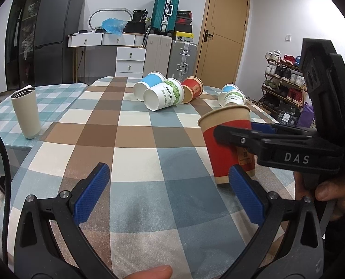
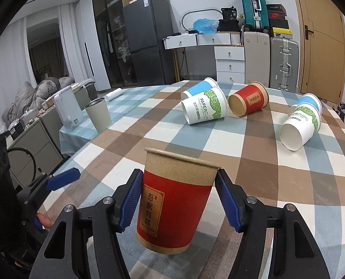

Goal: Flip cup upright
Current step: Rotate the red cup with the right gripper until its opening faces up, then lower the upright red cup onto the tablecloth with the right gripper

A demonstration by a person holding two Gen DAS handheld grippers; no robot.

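A red and brown paper cup (image 2: 172, 200) stands upright, mouth up, between the blue pads of my right gripper (image 2: 177, 197), which is shut on its sides. I cannot tell if its base touches the checked tablecloth (image 2: 253, 162). The same cup (image 1: 226, 144) shows at the right of the left wrist view, with the right gripper across it. My left gripper (image 1: 170, 190) is open and empty, low over the cloth to the left of the cup.
Several paper cups lie on their sides farther back: a green-print cup (image 2: 205, 109), a blue one (image 2: 199, 88), a red one (image 2: 249, 102), and a nested pair (image 2: 300, 123) at right. A beige tumbler (image 1: 26, 112) stands upright at the left.
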